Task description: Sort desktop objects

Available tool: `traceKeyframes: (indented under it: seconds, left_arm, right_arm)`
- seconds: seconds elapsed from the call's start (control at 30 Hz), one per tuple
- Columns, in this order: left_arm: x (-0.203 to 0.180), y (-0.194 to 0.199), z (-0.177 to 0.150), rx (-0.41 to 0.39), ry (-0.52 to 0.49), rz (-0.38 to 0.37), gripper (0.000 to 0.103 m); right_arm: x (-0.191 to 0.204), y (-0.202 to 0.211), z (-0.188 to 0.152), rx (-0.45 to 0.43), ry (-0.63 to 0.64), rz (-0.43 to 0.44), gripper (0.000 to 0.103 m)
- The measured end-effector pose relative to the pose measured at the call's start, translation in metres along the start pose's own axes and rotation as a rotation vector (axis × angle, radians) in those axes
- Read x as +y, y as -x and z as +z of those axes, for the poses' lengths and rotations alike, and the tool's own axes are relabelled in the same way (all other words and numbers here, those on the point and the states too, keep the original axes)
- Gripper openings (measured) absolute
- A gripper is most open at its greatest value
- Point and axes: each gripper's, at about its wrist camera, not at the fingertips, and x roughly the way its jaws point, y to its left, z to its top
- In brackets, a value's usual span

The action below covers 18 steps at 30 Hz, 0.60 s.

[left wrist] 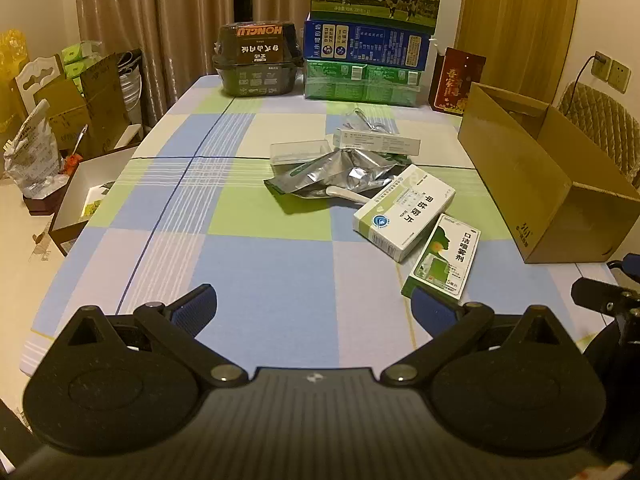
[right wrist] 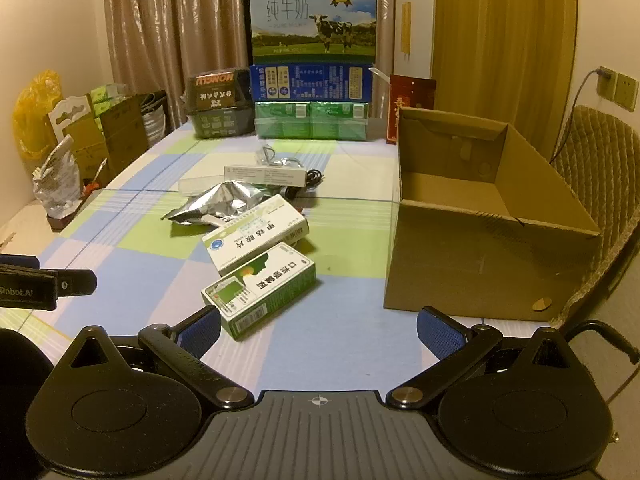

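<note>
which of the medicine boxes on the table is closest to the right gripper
The green-and-white spray box, lying flat just ahead of the right gripper, whose jaws are open. The white tablet box lies behind it, and the long slim white box farther back still.

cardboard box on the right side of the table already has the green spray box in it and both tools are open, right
Not quite. The green spray box is not in the cardboard box; it lies on the tablecloth to the left of it, as the right wrist view shows. Both the left tool and right tool are open.
</note>
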Motion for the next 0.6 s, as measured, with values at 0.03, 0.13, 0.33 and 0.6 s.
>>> traceKeyframes:
  seconds: [0.03,0.13,0.33,0.6]
  left_arm:
    - [0.0004,-0.0004,0.0001,0.001,0.002,-0.002,0.102]
    - [0.0013,-0.0009,0.0005,0.005,0.005,-0.006,0.102]
    - [0.001,-0.002,0.0009,0.011,0.007,-0.01,0.102]
    - [0.0007,-0.0036,0.0,0.014,0.006,-0.01,0.102]
  right_arm:
    - [-0.0027,-0.0001,0.0004,0.0,-0.002,0.002,0.101]
    - [-0.0009,0.0004,0.0003,0.0,0.0,0.001,0.101]
    - [0.0004,0.0,0.0002,0.001,0.003,0.001,0.101]
    - [-0.001,-0.0003,0.0,0.0,-0.001,0.003,0.101]
